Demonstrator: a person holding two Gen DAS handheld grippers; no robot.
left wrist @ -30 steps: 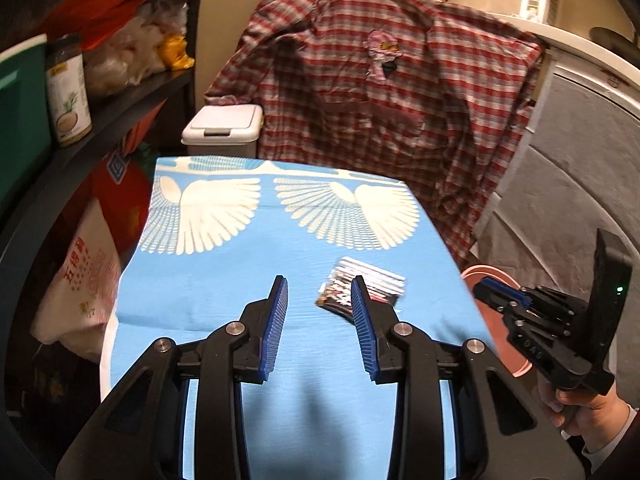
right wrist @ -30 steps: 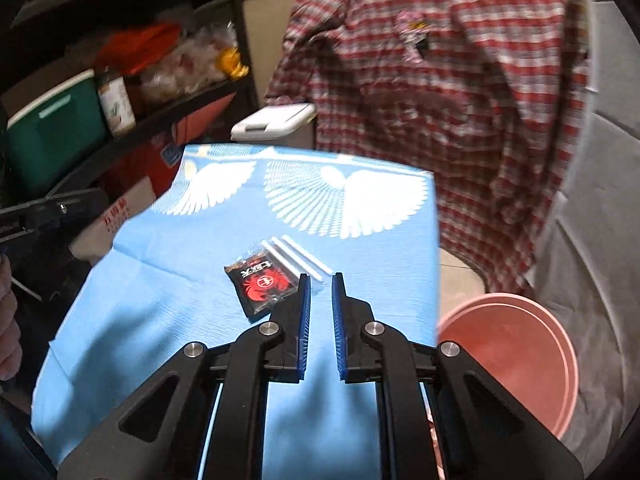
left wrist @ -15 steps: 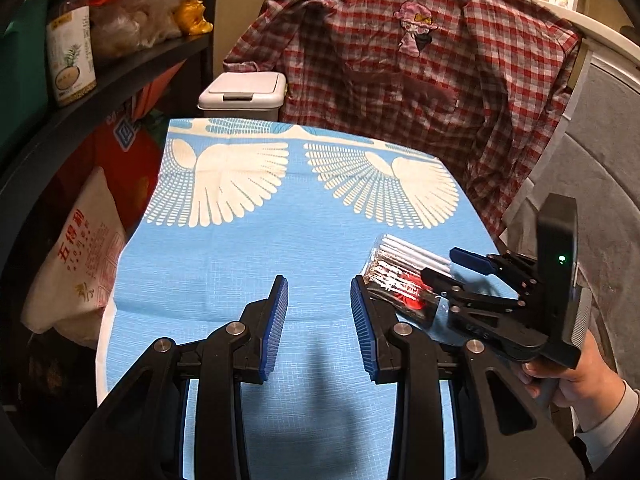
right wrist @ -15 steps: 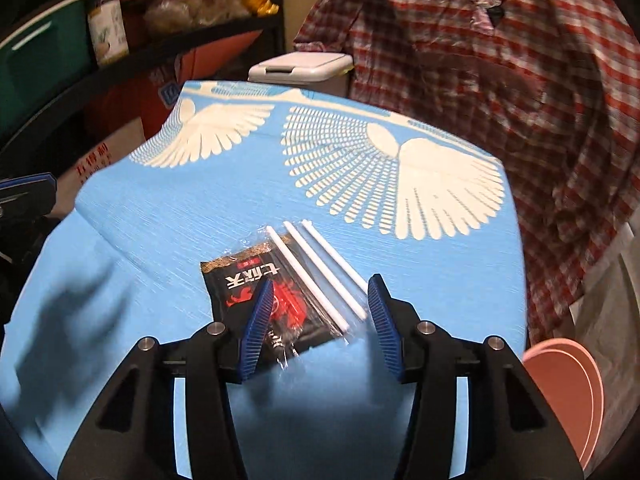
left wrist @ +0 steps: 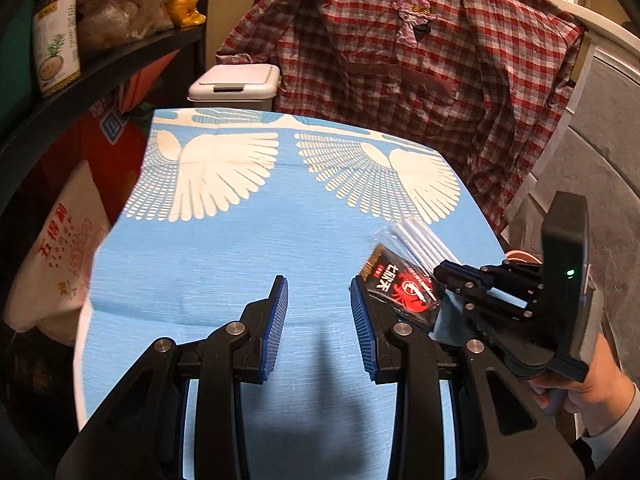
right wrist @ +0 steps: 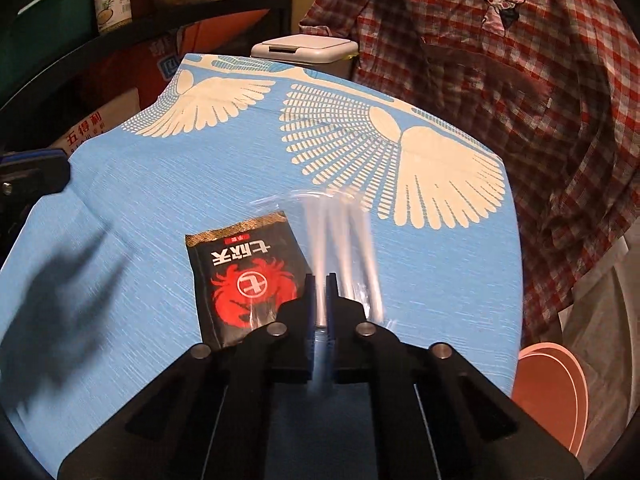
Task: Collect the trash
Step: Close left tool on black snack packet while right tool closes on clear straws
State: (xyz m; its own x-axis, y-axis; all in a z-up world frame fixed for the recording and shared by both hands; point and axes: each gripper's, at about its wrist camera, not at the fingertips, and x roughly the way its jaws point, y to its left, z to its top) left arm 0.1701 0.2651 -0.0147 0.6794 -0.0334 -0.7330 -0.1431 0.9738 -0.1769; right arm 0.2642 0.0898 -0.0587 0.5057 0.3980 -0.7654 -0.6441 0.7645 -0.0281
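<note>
The right gripper (right wrist: pixel 320 292) has just closed and pinches the near edge of the clear packet (right wrist: pixel 280 276) of white sticks and a black crab sachet, lying on the blue cloth (right wrist: pixel 432 280) near its right side. That thin, slick edge could slip free on lifting, or the cloth drag along. The left gripper (left wrist: pixel 319 312) hovers half-spread, holding nothing.

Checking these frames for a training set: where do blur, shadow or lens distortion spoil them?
Right wrist view: the white sticks in the clear packet are smeared by motion, and a soft dark shadow lies on the blue cloth at left. Left wrist view: sharper; fisheye bends the cloth edges; corners go dark.
</note>
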